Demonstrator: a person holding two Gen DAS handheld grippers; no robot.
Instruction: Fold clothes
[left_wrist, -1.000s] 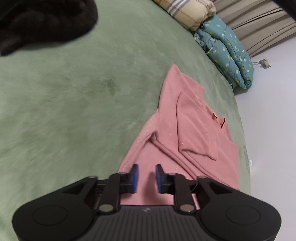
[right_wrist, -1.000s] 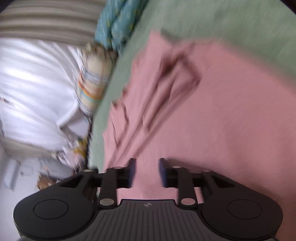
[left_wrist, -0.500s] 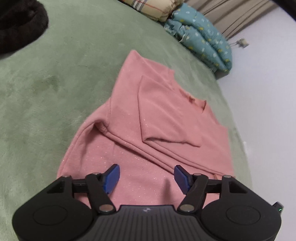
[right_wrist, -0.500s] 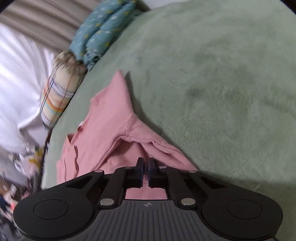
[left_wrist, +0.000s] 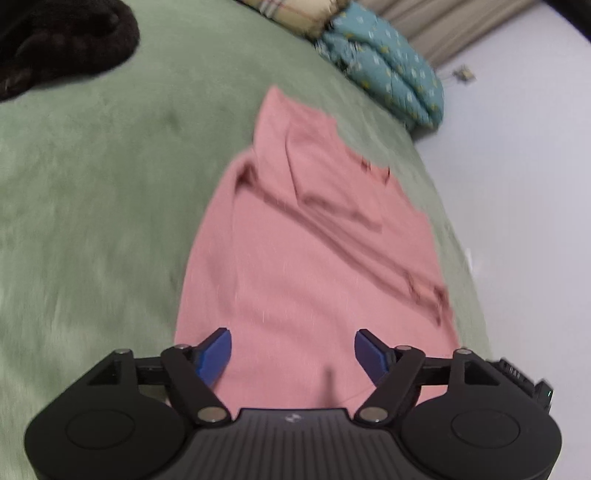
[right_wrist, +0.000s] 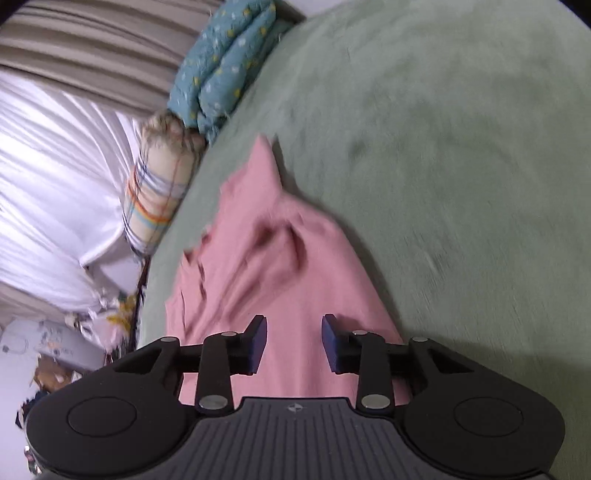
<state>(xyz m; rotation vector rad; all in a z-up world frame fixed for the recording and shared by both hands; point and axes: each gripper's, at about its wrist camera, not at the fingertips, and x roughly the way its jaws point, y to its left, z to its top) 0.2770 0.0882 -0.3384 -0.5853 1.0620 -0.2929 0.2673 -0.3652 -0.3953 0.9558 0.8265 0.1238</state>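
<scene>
While the pink shirt (left_wrist: 314, 266) lies spread on the green bed cover (left_wrist: 92, 221), both tools hang just over its near end. The left hand-held gripper (left_wrist: 293, 350) has just been opening its jaws; its blue pads (left_wrist: 216, 350) stand wide apart with nothing pinched between them, only pink cloth showing below the gap. The right hand-held gripper (right_wrist: 293, 341) has also just let its jaws part, and its dark blue pads (right_wrist: 330, 341) sit a moderate way apart, free of the fabric, with the shirt (right_wrist: 266, 266) running away ahead of them.

Ahead of the left gripper the shirt has one sleeve folded in across the body, and loose creases run slantwise to the right. Beyond the shirt's far end, a teal patterned quilt (left_wrist: 388, 74) and a plaid pillow (right_wrist: 159, 192) are bunched at the bed's edge. Far to the left of the left gripper lies a dark fuzzy heap (left_wrist: 59, 40). The pictures are smeared by motion.
</scene>
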